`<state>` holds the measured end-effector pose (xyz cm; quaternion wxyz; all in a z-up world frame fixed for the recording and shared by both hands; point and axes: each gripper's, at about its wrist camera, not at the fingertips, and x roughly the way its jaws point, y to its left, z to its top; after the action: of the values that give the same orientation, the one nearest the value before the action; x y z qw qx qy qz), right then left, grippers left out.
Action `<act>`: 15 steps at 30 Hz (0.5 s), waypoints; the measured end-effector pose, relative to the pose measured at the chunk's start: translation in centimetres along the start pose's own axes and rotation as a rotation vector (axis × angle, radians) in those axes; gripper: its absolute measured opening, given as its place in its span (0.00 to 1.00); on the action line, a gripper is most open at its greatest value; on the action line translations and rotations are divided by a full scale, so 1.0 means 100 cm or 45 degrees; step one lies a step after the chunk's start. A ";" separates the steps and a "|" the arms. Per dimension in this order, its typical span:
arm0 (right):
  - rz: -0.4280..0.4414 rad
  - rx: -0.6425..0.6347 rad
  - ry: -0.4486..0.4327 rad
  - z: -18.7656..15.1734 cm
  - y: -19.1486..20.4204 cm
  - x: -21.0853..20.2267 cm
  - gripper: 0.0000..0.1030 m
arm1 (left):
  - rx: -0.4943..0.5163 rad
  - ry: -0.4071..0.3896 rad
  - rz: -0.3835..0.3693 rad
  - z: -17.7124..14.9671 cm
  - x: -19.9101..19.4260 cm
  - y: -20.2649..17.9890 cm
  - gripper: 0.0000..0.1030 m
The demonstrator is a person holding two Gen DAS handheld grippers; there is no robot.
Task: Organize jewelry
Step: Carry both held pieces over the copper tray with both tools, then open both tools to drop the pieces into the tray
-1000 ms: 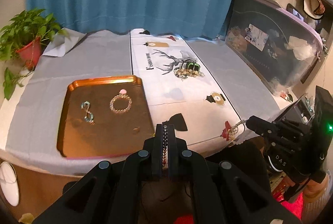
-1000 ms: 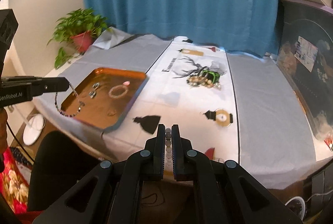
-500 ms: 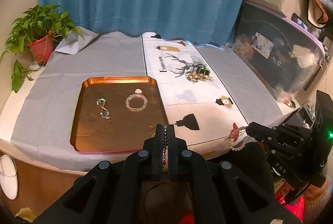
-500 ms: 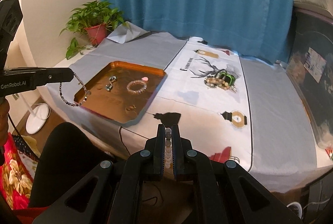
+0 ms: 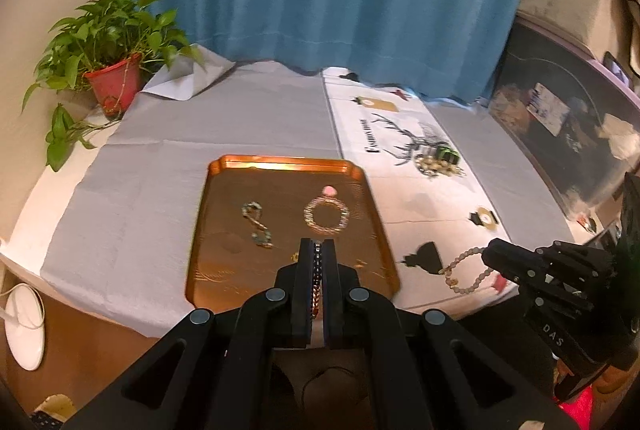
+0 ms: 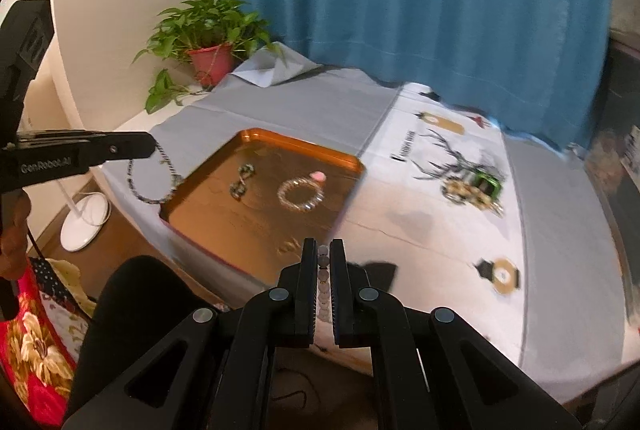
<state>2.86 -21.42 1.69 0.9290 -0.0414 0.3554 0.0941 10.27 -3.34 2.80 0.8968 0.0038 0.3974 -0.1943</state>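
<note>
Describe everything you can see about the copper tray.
The tray is a shallow copper-coloured rectangle with clipped corners and a low raised rim, and it looks like shiny metal. It lies flat on the grey cloth near the table's front edge, beside the white runner. Inside lie a small twisted bracelet on the left and a round beaded bracelet with a pink charm on the right, apart from each other. Neither gripper touches the tray.
</note>
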 end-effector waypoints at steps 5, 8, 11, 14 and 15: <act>0.055 -0.022 0.016 0.016 0.017 0.033 0.06 | -0.007 0.028 0.041 0.005 0.026 0.018 0.01; 0.091 -0.026 0.040 0.024 0.027 0.061 0.06 | -0.015 0.053 0.056 0.008 0.044 0.029 0.01; 0.116 -0.037 0.063 0.029 0.035 0.084 0.06 | -0.020 0.072 0.073 0.010 0.061 0.037 0.01; 0.122 -0.045 0.084 0.033 0.039 0.105 0.06 | -0.024 0.087 0.089 0.012 0.075 0.043 0.01; 0.124 -0.040 0.093 0.035 0.039 0.114 0.06 | -0.024 0.090 0.102 0.012 0.080 0.045 0.02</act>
<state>12.63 -15.40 -3.32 0.9090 -0.0420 0.3892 0.1433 17.61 -2.12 -2.76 0.8892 0.0181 0.4303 -0.1544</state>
